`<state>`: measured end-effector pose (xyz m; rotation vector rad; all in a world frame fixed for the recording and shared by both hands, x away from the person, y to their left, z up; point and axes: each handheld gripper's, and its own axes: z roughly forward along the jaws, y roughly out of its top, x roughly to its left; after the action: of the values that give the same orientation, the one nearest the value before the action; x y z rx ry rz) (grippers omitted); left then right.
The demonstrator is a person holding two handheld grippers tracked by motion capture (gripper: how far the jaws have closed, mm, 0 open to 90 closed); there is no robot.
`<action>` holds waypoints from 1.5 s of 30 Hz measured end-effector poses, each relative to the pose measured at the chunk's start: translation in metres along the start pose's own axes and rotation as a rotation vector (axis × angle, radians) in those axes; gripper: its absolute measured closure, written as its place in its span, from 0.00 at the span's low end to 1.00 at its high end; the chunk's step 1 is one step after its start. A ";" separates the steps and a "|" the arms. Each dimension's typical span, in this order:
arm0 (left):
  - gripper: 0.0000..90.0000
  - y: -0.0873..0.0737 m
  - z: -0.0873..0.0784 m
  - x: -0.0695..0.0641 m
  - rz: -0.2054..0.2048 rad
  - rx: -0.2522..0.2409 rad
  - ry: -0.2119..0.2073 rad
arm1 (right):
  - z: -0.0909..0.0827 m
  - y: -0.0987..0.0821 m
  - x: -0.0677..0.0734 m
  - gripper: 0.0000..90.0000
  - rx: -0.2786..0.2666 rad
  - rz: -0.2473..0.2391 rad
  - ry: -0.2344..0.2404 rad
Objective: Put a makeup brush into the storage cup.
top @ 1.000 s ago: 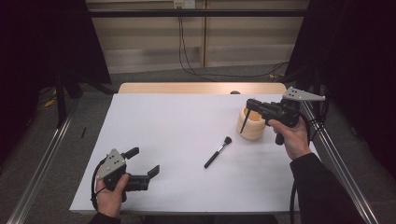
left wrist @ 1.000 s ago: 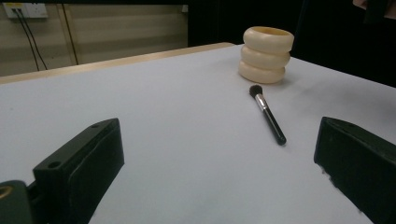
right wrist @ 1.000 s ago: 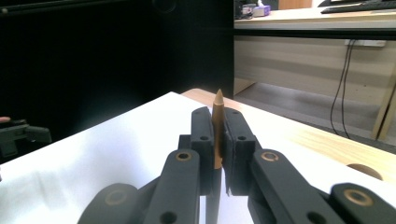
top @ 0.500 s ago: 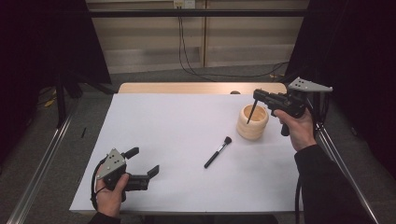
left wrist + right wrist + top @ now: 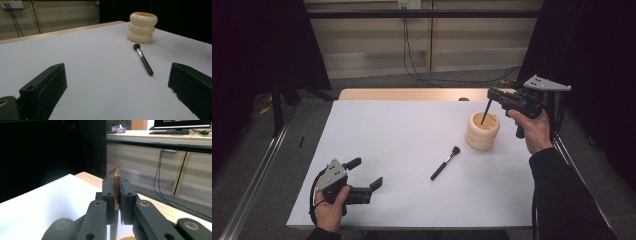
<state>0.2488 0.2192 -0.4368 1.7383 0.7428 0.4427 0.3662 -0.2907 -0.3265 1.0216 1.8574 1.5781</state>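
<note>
A cream ribbed cup (image 5: 482,136) stands on the white table (image 5: 402,140) at the right. My right gripper (image 5: 491,95) hovers just above it, shut on a thin dark stick (image 5: 485,113) that slants down into the cup's mouth. In the right gripper view the stick's tan pointed end (image 5: 116,174) pokes up between the pressed jaws of the right gripper (image 5: 116,185). A black makeup brush (image 5: 445,163) lies loose on the table left of the cup, also the brush (image 5: 143,59). My left gripper (image 5: 367,173) rests open near the front left edge, the left gripper (image 5: 117,85) with nothing between its jaws.
A strip of bare wood (image 5: 412,94) runs along the table's far edge. Cables (image 5: 412,55) hang beyond it. A metal rail (image 5: 257,175) runs along the left side. The right gripper view takes in a desk with a keyboard (image 5: 172,132) far behind.
My right gripper has moved right and up with the stick, drawing it higher out of the cup. The left gripper and the loose brush have stayed put.
</note>
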 end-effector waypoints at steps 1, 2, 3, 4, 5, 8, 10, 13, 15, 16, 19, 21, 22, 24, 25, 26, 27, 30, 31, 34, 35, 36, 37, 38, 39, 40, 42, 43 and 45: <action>0.02 0.000 0.000 0.000 0.003 -0.001 0.004 | 0.000 0.000 -0.002 0.94 0.005 -0.005 -0.006; 0.02 0.000 0.000 0.000 0.000 -0.004 -0.002 | 0.000 0.000 -0.004 0.94 0.012 -0.009 -0.012; 0.02 0.000 0.000 0.000 -0.001 -0.005 -0.004 | 0.001 -0.001 -0.006 0.94 0.011 -0.003 -0.021; 0.02 0.000 0.000 0.000 0.000 -0.005 -0.003 | 0.001 -0.001 -0.009 0.94 0.008 0.006 -0.023; 0.02 0.000 0.000 0.000 -0.001 -0.005 -0.005 | 0.001 -0.001 -0.011 0.94 0.012 0.006 -0.033; 0.02 0.000 -0.001 0.001 0.006 -0.001 0.003 | 0.003 -0.002 -0.015 0.94 0.026 0.006 -0.041; 0.02 0.000 -0.001 0.001 0.001 -0.003 0.005 | 0.005 -0.003 -0.016 0.94 0.034 -0.001 -0.041; 0.02 0.000 -0.001 0.002 0.007 0.000 0.003 | 0.007 -0.006 -0.017 0.94 0.045 -0.002 -0.041; 0.02 0.000 -0.001 0.002 0.007 0.000 0.004 | 0.007 -0.008 -0.018 0.94 0.044 0.002 -0.043; 0.02 0.000 -0.001 0.001 0.003 -0.001 0.005 | 0.007 -0.010 -0.018 0.94 0.048 0.003 -0.041; 0.02 0.000 -0.001 0.002 0.007 0.001 0.005 | 0.008 -0.014 -0.017 0.94 0.057 0.001 -0.044; 0.02 0.000 -0.002 0.001 0.003 0.000 0.006 | 0.008 -0.018 -0.017 0.94 0.056 0.007 -0.047; 0.02 0.000 -0.002 0.001 0.004 0.000 0.006 | 0.008 -0.019 -0.017 0.94 0.057 0.007 -0.047; 0.02 0.000 -0.001 0.002 -0.001 -0.002 0.007 | 0.009 -0.023 -0.017 0.94 0.068 0.006 -0.050; 0.02 0.001 0.000 0.002 0.002 -0.002 0.007 | 0.009 -0.024 -0.017 0.94 0.065 0.006 -0.053; 0.02 0.001 0.000 0.002 0.001 -0.003 0.008 | 0.009 -0.026 -0.017 0.94 0.066 0.011 -0.051; 0.02 0.001 0.000 0.002 0.003 -0.001 0.008 | 0.009 -0.028 -0.018 0.94 0.069 0.008 -0.054; 0.02 0.001 -0.001 0.002 0.004 -0.002 0.009 | 0.009 -0.033 -0.018 0.94 0.071 0.016 -0.054; 0.02 0.001 -0.001 0.002 0.001 -0.004 0.009 | 0.009 -0.035 -0.018 0.94 0.076 0.020 -0.054; 0.02 0.001 -0.001 0.001 0.003 -0.001 0.007 | 0.009 -0.040 -0.019 0.94 0.078 0.019 -0.056; 0.02 0.001 -0.001 0.001 0.003 0.002 0.004 | 0.009 -0.041 -0.018 0.94 0.076 0.024 -0.059; 0.02 0.001 -0.001 0.001 -0.003 0.002 0.001 | 0.009 -0.042 -0.018 0.94 0.079 0.025 -0.054; 0.02 0.001 -0.001 0.000 0.000 0.003 -0.002 | 0.008 -0.044 -0.018 0.94 0.079 0.031 -0.061; 0.02 0.001 -0.001 -0.001 0.006 0.008 -0.006 | 0.008 -0.045 -0.019 0.94 0.079 0.029 -0.054; 0.02 0.001 0.000 -0.002 0.009 0.006 -0.005 | 0.008 -0.046 -0.019 0.94 0.082 0.031 -0.060; 0.02 0.001 0.000 -0.002 0.016 0.008 -0.006 | 0.008 -0.048 -0.019 0.94 0.080 0.032 -0.060; 0.02 0.001 0.000 -0.001 0.013 0.008 -0.010 | 0.008 -0.050 -0.019 0.94 0.082 0.040 -0.060; 0.02 0.001 0.000 -0.001 0.006 0.006 0.001 | 0.008 -0.051 -0.020 0.94 0.086 0.036 -0.061; 0.02 0.001 -0.001 0.000 0.002 0.002 -0.001 | 0.008 -0.054 -0.020 0.94 0.084 0.044 -0.060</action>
<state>0.2484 0.2198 -0.4357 1.7412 0.7409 0.4429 0.3723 -0.3040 -0.3828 1.1415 1.8869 1.4886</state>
